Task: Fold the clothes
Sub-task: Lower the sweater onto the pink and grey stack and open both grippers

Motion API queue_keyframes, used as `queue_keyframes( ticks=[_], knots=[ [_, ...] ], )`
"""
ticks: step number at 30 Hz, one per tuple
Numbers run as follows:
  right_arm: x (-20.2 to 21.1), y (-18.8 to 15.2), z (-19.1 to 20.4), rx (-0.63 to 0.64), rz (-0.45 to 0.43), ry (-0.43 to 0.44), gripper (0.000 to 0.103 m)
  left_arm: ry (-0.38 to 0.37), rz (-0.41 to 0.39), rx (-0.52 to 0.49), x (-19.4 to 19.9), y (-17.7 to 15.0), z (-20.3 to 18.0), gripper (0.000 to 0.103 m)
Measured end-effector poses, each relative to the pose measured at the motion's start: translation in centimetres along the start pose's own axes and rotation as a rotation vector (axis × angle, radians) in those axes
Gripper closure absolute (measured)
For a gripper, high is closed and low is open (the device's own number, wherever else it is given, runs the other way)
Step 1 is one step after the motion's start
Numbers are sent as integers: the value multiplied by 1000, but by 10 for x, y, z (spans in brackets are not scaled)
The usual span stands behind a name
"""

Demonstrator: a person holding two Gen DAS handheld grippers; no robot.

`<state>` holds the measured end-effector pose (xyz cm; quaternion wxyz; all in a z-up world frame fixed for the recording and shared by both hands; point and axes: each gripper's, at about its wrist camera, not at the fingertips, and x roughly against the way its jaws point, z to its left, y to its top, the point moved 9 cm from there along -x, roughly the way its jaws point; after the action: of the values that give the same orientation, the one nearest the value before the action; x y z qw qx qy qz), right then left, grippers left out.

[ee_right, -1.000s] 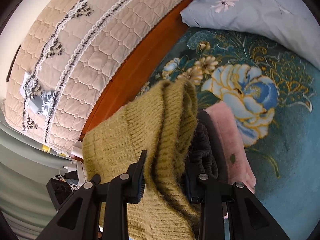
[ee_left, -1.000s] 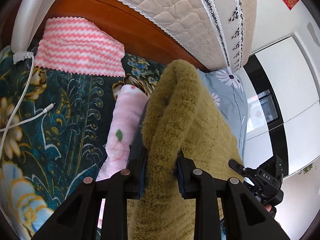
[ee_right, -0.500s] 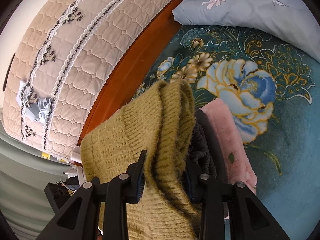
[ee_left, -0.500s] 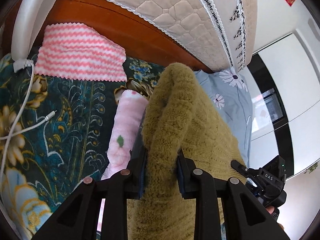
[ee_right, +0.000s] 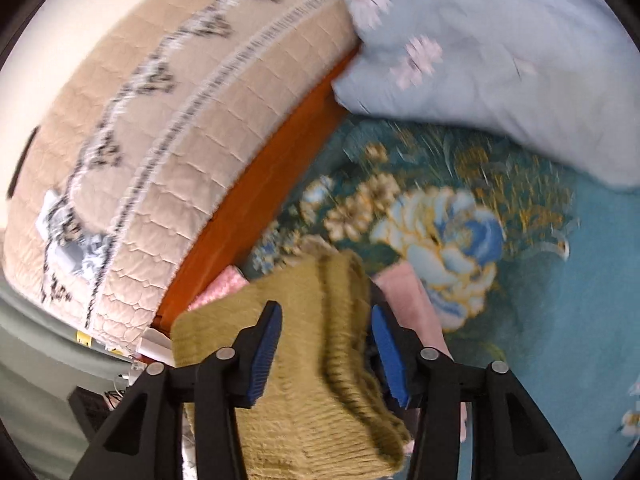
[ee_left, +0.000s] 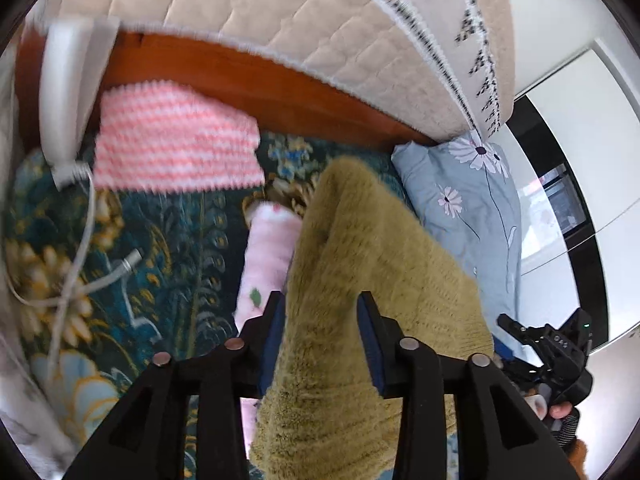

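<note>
A: What is closest to us?

B: The left gripper point(ee_left: 322, 312) is pinching the fuzzy green sweater point(ee_left: 360, 280). The right gripper point(ee_right: 324, 328) is pinching another part of the sweater point(ee_right: 316, 344). Both jaws look wider than a second ago, but the knit still fills the gap.

A: Where is the sweater?

B: It hangs up between the two grippers, above the flowery blue bedspread point(ee_left: 168, 248). It sits lower in the right view now.

A: What is behind it?

B: A pink fluffy cloth point(ee_left: 268, 248) lies just under it on the bed. Farther back is a pink and white striped cloth point(ee_left: 176, 144), with a white cable point(ee_left: 76, 264) beside it. A blue pillow with daisies point(ee_left: 472, 208) lies by the quilted headboard point(ee_left: 320, 20). The views swung, so more pillow shows now, and things look blurry.
</note>
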<state>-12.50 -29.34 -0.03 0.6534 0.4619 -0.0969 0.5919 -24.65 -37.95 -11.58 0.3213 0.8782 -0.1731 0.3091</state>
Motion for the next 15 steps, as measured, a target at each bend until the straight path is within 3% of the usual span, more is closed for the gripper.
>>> queue_keyframes(
  ticks=[2, 5, 9, 15],
  knots=[
    [4, -1, 19, 61, -16, 16, 43, 0, -31, -34, 12, 7, -7, 57],
    [-2, -19, 47, 163, 27, 26, 43, -6, -68, -86, 26, 13, -23, 48],
    [-17, -47, 66, 249, 87, 17, 43, -7, -38, -139, 19, 5, -34, 47],
    [-22, -57, 82, 324, 28, 33, 43, -8, 7, -219, 8, -8, -51, 47]
  ],
)
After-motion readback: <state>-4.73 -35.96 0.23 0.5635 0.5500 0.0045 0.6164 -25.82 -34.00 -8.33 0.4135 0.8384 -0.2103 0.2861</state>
